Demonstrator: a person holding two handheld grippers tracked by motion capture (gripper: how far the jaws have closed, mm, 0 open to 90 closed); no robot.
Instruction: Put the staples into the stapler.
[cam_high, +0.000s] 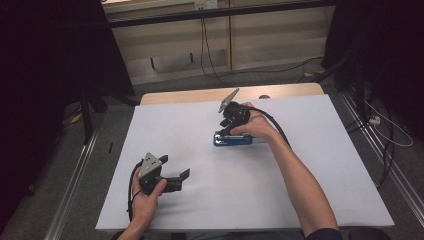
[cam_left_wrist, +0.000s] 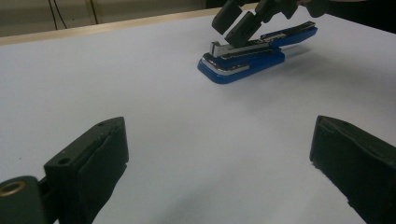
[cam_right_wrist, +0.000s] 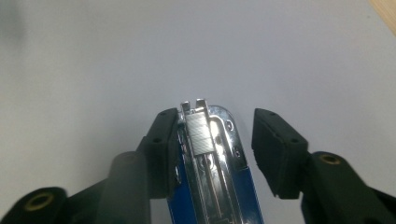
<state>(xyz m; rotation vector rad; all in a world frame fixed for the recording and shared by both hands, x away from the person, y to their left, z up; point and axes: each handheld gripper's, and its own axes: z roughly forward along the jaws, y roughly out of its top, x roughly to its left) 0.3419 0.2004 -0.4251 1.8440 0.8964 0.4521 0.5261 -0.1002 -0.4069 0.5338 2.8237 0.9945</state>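
Right gripper view: blue stapler (cam_right_wrist: 219, 186) between parted right gripper (cam_right_wrist: 215, 144), one side clear.

A blue stapler (cam_high: 233, 139) lies flat on its base on the white desk (cam_high: 310, 190), towards the far edge and a little right of the middle. Its top is swung open, baring the silver magazine with a strip of staples (cam_right_wrist: 200, 135) at the nose and the chrome-trimmed base.
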